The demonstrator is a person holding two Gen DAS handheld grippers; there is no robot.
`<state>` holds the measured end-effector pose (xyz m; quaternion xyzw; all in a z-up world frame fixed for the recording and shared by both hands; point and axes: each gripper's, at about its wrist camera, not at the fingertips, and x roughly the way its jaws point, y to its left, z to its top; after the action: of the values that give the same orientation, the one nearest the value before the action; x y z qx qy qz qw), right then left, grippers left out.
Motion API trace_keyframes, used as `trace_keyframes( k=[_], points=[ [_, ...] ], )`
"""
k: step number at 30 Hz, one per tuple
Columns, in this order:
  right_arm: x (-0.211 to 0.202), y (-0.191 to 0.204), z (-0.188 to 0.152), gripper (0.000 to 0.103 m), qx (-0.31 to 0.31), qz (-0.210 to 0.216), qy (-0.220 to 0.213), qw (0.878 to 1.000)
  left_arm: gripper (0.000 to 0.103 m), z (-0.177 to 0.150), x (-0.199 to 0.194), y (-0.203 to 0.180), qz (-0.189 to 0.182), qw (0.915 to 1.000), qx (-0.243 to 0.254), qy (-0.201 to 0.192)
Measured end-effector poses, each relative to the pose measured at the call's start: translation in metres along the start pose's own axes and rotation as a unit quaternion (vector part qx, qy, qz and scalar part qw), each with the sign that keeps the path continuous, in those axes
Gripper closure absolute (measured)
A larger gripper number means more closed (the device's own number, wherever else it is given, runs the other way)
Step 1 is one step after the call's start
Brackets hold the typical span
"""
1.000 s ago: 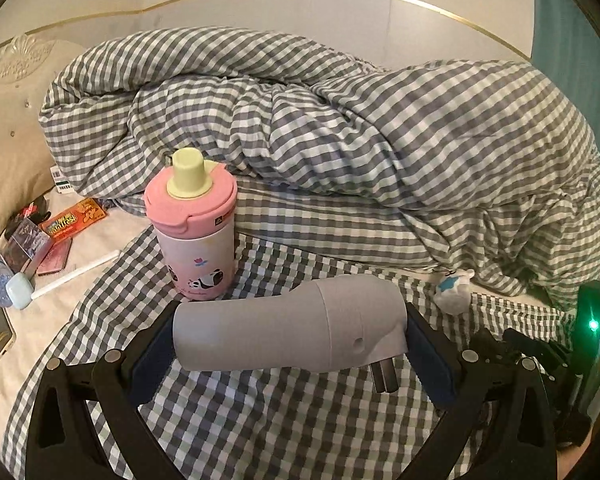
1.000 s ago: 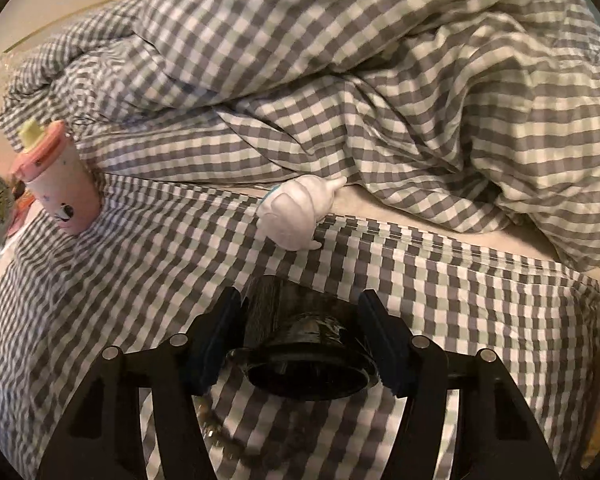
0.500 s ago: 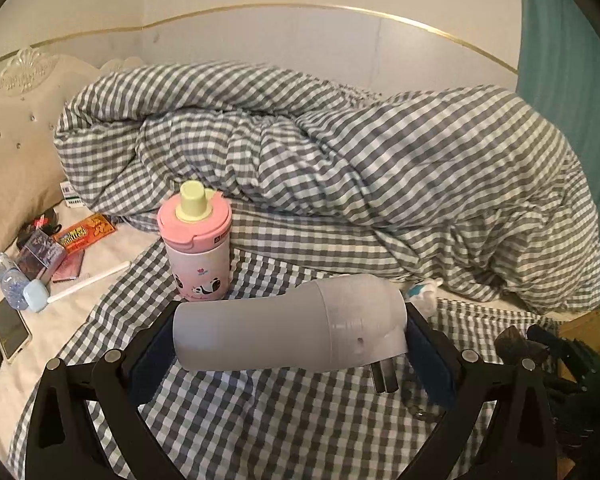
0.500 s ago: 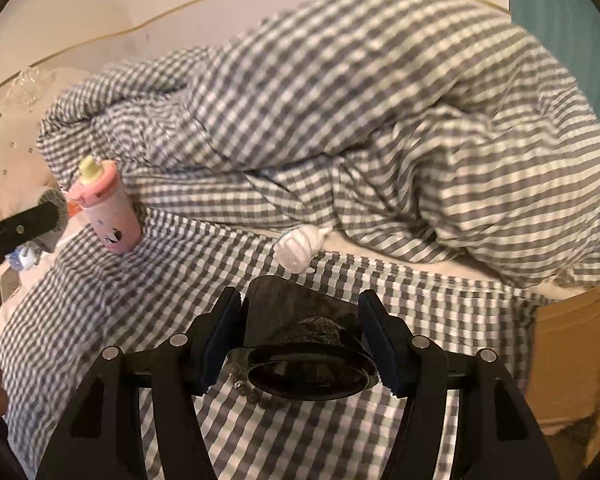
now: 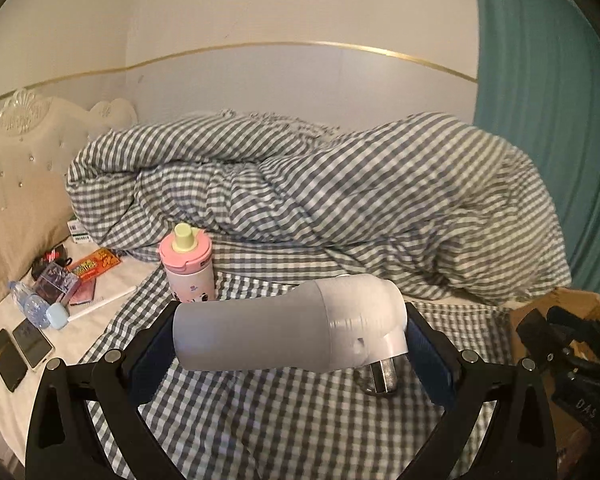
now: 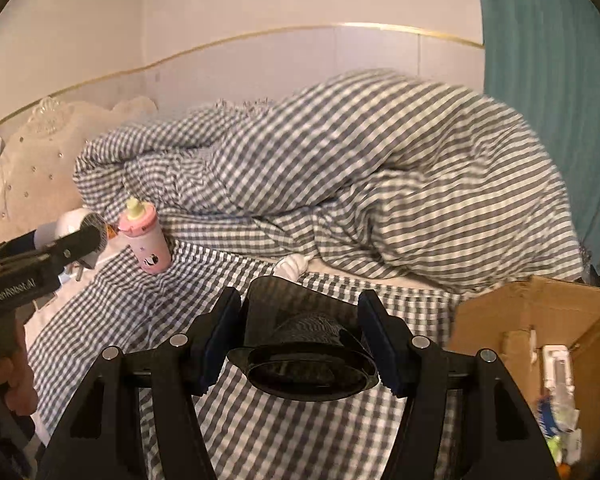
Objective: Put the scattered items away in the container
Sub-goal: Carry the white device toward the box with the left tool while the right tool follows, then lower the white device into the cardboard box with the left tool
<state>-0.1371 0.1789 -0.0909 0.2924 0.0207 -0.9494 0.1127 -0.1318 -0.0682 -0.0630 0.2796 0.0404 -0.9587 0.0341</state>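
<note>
My left gripper (image 5: 290, 354) is shut on a white cylindrical device with a metal plug (image 5: 288, 330), held crosswise above the checked sheet. My right gripper (image 6: 300, 340) is shut on a dark see-through cup (image 6: 304, 348), held above the bed. A cardboard box (image 6: 540, 320) stands at the right, with small items inside; it also shows in the left wrist view (image 5: 564, 308). A pink bottle with a yellow cap (image 5: 186, 266) stands on the bed, beyond the left gripper. A small white object (image 6: 292, 266) lies by the duvet.
A bunched grey checked duvet (image 5: 340, 192) fills the back of the bed. Phones (image 5: 20, 350), a plastic water bottle (image 5: 30, 306), a snack packet (image 5: 94, 264) and a toothbrush (image 5: 84, 312) lie on the left by the pillow. A teal curtain (image 5: 548, 120) hangs at the right.
Both grippers have lifted and pulled back from the bed with their objects; the wall and the cardboard box at the right have come into view.
</note>
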Motion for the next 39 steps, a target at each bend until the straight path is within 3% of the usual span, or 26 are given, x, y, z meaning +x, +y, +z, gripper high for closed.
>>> trace_keyframes(
  k=[10, 11, 13, 16, 19, 27, 35, 37, 39],
  points=[
    [-0.092, -0.023, -0.007, 0.042, 0.007, -0.018, -0.046, 0.999, 0.000, -0.009, -0.071, -0.042, -0.033, 0.9988, 0.022, -0.031],
    [-0.100, -0.025, -0.008, 0.044, 0.008, -0.020, -0.050, 0.999, 0.000, -0.010, -0.076, -0.046, -0.037, 0.9985, 0.024, -0.032],
    [-0.116, -0.031, -0.009, 0.061, 0.007, -0.027, -0.058, 0.998, 0.000, -0.012, -0.087, -0.057, -0.045, 0.9980, 0.029, -0.036],
    [-0.134, -0.043, -0.011, 0.064, 0.010, -0.040, -0.060, 0.997, 0.000, -0.015, -0.101, -0.073, -0.056, 0.9969, 0.036, -0.042],
    [-0.131, -0.057, -0.019, 0.064, 0.014, -0.048, -0.041, 0.998, 0.000, -0.018, -0.108, -0.090, -0.064, 0.9960, 0.046, -0.041],
    [-0.131, -0.085, -0.052, 0.064, 0.039, -0.011, -0.005, 0.999, 0.000, -0.022, -0.112, -0.107, -0.077, 0.9948, 0.054, -0.039],
    [-0.117, -0.060, -0.133, 0.064, 0.000, 0.059, 0.087, 0.994, 0.000, -0.029, -0.103, -0.115, -0.087, 0.9941, 0.057, -0.031],
    [-0.108, -0.053, -0.158, 0.062, -0.018, 0.075, 0.118, 0.990, 0.000, -0.031, -0.101, -0.120, -0.089, 0.9936, 0.064, -0.026],
    [-0.099, -0.050, -0.183, 0.048, -0.031, 0.081, 0.146, 0.985, 0.000, -0.033, -0.100, -0.126, -0.094, 0.9929, 0.069, -0.024]
  ],
)
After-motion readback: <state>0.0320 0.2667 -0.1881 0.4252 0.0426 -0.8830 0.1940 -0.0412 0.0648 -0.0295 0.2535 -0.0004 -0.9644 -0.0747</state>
